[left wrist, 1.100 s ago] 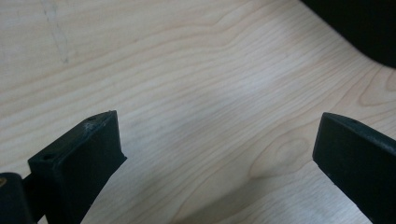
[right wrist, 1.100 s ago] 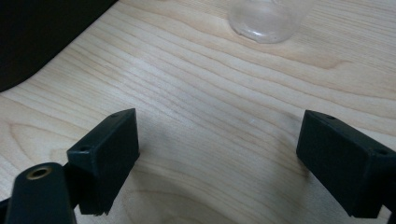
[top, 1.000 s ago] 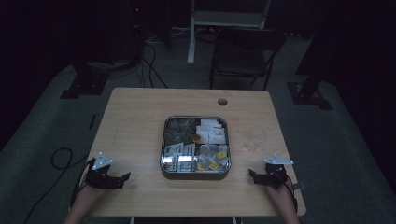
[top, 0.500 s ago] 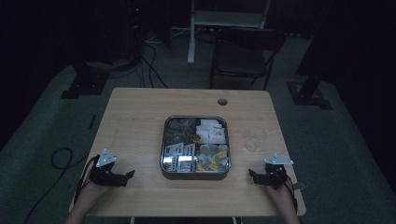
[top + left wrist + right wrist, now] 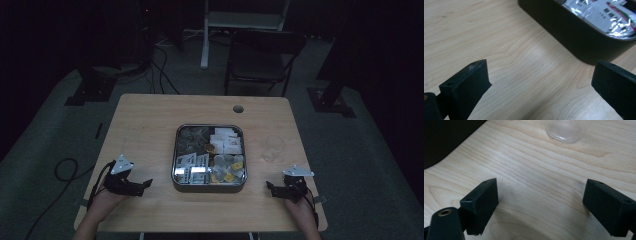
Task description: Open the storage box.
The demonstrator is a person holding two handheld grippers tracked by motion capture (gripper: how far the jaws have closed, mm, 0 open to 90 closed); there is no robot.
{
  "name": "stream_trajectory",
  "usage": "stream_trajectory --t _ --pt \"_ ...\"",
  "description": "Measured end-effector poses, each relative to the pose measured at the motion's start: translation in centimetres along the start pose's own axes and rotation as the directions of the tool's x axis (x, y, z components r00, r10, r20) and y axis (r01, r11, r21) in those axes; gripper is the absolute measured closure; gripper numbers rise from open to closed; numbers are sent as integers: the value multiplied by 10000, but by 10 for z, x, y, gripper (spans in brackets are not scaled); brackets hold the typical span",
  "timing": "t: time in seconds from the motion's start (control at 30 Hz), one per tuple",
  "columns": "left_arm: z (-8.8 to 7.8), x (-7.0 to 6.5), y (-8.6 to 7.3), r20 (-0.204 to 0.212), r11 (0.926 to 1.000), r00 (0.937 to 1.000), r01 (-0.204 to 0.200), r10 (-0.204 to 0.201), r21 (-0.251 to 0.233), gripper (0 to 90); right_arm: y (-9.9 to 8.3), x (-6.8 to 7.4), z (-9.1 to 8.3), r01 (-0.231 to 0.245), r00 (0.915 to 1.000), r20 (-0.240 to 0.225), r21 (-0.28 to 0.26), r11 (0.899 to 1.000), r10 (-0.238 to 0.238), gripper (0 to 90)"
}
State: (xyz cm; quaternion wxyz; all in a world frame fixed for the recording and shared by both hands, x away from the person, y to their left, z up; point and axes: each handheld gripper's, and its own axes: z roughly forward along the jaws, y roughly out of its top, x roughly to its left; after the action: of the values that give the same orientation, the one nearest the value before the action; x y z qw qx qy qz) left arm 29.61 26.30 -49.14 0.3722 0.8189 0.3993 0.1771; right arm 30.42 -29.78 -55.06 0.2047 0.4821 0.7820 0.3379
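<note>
high view: both grippers wide beside the tray

high view shows a square metal tray (image 5: 209,181) of packets at the middle of the wooden table (image 5: 150,120). the left gripper (image 5: 141,186) sits at the near left, jaws wide apart with nothing between them, tips toward the tray's near left corner. the right gripper (image 5: 270,188) rests at the near right, jaws spread and empty. a clear glass (image 5: 273,148) stands just right of the tray, beyond the right gripper.

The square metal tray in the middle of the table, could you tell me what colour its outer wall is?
The square metal tray has a dark, near-black outer wall, best seen in the left gripper view.
</note>
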Motion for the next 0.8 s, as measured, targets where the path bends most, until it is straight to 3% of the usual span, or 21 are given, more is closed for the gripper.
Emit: stream_trajectory --t 0.53,0.8 --pt "12 -16 22 425 9979 9970 -647 648 -39 20 0 0 0 3 10000 3 5 10000 -3 126" --pt "19 -25 36 618 9945 9926 -1041 1045 -97 20 0 0 0 0 10000 5 5 10000 0 126"
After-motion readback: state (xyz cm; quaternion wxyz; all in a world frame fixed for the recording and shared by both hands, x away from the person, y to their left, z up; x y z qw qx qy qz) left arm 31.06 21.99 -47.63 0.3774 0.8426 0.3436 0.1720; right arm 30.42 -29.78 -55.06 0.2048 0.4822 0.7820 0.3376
